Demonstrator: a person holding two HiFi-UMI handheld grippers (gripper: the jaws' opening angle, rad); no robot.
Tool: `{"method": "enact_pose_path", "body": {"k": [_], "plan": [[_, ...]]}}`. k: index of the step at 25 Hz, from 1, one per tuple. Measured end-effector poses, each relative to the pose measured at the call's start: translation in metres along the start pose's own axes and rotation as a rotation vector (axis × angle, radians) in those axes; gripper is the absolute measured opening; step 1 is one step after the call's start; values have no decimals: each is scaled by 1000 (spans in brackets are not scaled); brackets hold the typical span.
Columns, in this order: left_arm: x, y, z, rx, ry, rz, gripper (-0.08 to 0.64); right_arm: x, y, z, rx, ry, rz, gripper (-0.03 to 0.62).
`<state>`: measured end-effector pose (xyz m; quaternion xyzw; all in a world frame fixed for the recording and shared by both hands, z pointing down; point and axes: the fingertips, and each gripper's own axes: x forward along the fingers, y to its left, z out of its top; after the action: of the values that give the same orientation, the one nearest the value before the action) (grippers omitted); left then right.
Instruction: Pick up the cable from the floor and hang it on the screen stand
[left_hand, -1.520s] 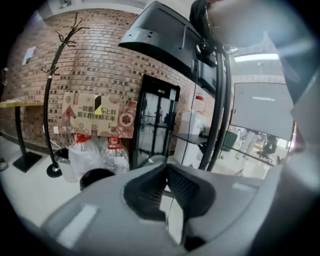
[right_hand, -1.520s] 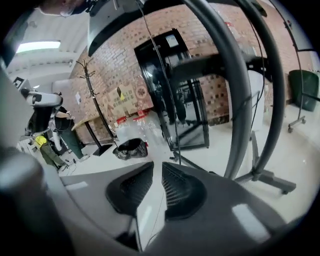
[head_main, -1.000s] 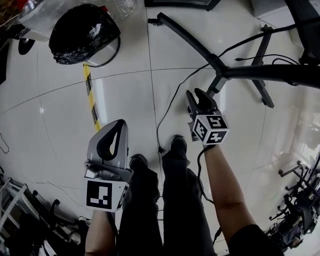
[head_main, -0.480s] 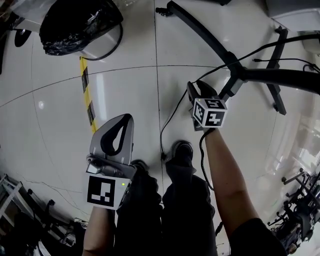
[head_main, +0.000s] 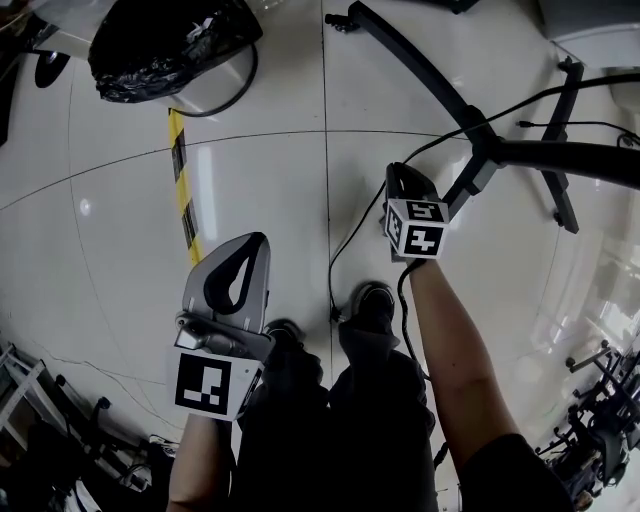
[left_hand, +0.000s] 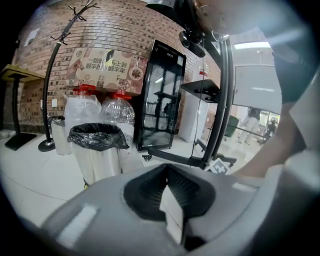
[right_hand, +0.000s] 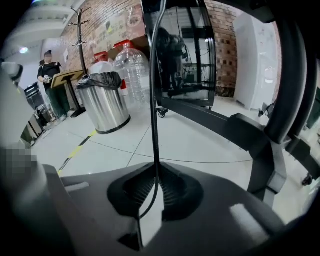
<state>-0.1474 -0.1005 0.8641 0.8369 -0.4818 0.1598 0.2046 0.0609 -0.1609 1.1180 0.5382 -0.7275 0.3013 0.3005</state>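
Your right gripper (right_hand: 154, 172) has just closed on the cable (right_hand: 152, 90) trailing across the floor beside the stand (head_main: 545, 155), so lifting looks ready to begin; your left gripper (left_hand: 166, 175) hangs shut, empty.

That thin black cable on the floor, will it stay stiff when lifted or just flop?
Probably floppy: the cable snakes in loose curves across the floor. Likely light, being thin. The right tool, whose jaws have just been closing on it, may let so slim a cord slip.
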Motion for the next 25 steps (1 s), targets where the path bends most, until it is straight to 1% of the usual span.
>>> {"method": "enact_pose_path", "body": {"k": [3, 6, 9, 14, 19, 23, 25], "plan": [[-13, -6, -4, -14, 37, -8, 5, -19, 15, 8, -1, -18, 43, 29], [-22, -11, 11, -34, 23, 2, 5, -39, 32, 20, 20, -27, 90, 29], [-30, -19, 27, -43, 16, -8, 5, -63, 46, 33, 22, -33, 115, 29], [-50, -42, 49, 0, 61, -73, 5, -116, 74, 48, 57, -52, 144, 29], [-69, -53, 83, -8, 59, -96, 5, -164, 99, 61, 91, -40, 168, 29], [-84, -70, 107, 19, 56, -141, 5, -213, 119, 71, 97, -32, 184, 29], [-91, -79, 121, 21, 52, -158, 5, -237, 129, 74, 92, -26, 199, 29]]}}
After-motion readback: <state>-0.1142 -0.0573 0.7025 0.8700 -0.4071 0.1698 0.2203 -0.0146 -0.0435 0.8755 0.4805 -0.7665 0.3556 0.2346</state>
